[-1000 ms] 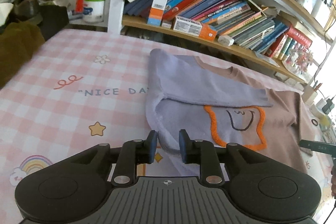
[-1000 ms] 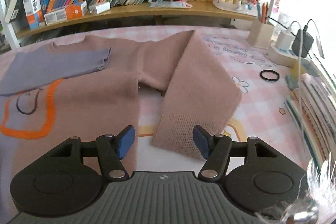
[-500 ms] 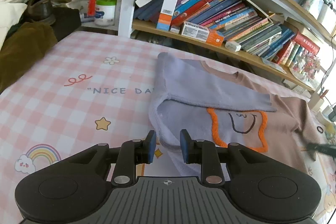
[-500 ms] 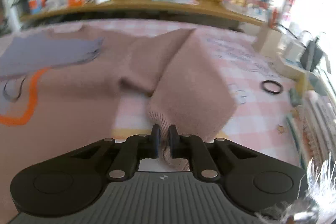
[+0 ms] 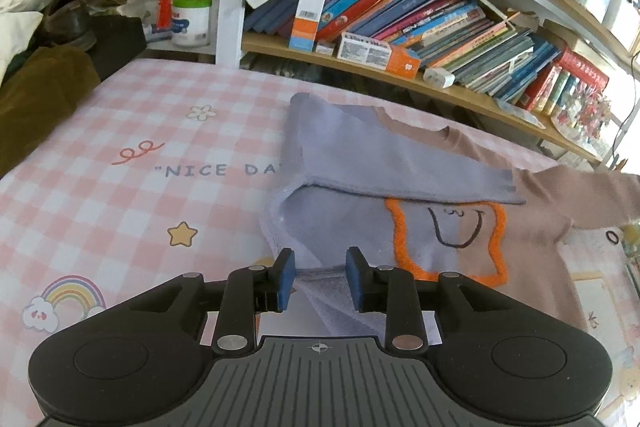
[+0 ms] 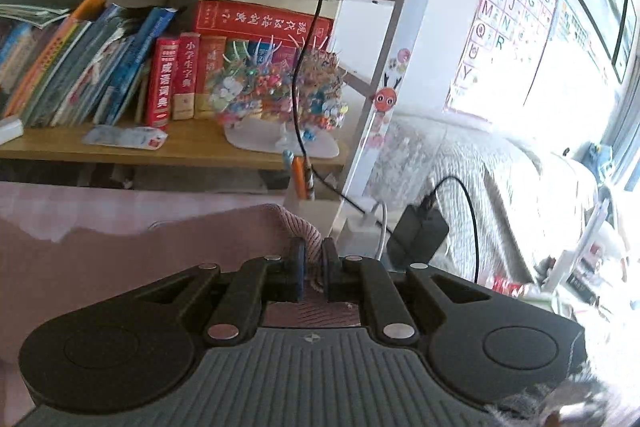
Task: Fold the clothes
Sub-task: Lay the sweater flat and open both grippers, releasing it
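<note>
Your two-tone knit sweater (image 5: 448, 227), lavender on one half and dusty brown on the other with a fuzzy orange outline and a stitched smile on the chest, lies spread on the pink-and-white checked tablecloth (image 5: 120, 195). Its lavender sleeve (image 5: 380, 167) is already folded across the chest. Its brown sleeve (image 5: 592, 199) stretches off to the right, lifted clear of the cloth.

Your left gripper (image 5: 320, 281) sits at the lavender hem, its jaws opening, the blue pads standing clear on either side of the fabric edge between them. Your right gripper (image 6: 313, 273) is clamped tight on the ribbed brown cuff (image 6: 304, 231), which bunches up between the pads.

Behind the table runs a wooden shelf of leaning books (image 5: 400, 23). Ahead of your right gripper stand a black charger with its cable (image 6: 420, 233) and a colourful spiky ornament (image 6: 280, 95).
</note>
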{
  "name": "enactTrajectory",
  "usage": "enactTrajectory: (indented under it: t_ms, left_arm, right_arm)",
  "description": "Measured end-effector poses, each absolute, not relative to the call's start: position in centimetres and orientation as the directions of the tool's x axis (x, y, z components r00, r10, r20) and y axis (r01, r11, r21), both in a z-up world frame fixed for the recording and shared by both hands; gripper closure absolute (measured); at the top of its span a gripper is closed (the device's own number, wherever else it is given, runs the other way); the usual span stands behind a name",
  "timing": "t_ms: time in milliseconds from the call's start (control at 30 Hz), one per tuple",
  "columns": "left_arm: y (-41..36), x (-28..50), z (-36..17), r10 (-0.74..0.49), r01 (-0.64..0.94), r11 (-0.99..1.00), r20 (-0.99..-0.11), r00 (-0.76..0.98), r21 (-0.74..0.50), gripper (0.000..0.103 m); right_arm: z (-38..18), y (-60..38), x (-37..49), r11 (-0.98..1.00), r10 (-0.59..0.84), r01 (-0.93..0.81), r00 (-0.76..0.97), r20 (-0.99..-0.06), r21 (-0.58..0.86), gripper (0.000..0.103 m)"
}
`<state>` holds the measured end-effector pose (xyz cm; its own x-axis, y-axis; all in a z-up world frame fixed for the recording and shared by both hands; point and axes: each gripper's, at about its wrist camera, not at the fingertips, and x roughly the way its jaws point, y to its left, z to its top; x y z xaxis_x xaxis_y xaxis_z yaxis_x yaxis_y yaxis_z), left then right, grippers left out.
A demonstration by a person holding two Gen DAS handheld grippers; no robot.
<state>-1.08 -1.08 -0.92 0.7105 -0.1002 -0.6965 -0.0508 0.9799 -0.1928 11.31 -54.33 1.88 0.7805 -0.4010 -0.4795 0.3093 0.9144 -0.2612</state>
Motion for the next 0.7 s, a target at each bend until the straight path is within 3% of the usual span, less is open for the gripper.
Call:
enactTrajectory:
  t_ms: [200,333,400,467,700]
  left_arm:
    - [-1.5,-1.1,-1.0,-0.107,-0.041,0.981,-0.701,0.705,-0.19,0.074]
    - [-1.6,-1.2,-1.1,-0.111,-0.034,0.981,-0.701,0.704,-0.19,0.074]
    - [-1.6,-1.2,-1.1,-0.108,-0.035,0.982,-0.7,0.705,-0.187,0.074]
    - [-1.6,-1.1,-0.9,-0.104,-0.036,0.982,-0.697,0.709,-0.183,0.074]
    - [-2.0,-0.3,-0.2,-0.101,-0.009,0.988,-0.683,0.724,-0.155,0.074]
  right_arm:
    - [1.1,-54.9,14.7,0.899,-0.429,0.306,0.763,-0.483,-0.314,0.095]
    - [0.5,-55.3,16.1,0.91,-0.41,0.286,0.733,-0.542,-0.301,0.094]
    - [0.3,-55.0,16.0,0.918,-0.391,0.264,0.735,-0.554,-0.297,0.086]
    - [0.4,-54.3,15.2,0.921,-0.379,0.25,0.753,-0.537,-0.3,0.062]
    - [1.1,-50.7,11.0,0.982,-0.169,0.089,0.798,-0.579,-0.165,0.061]
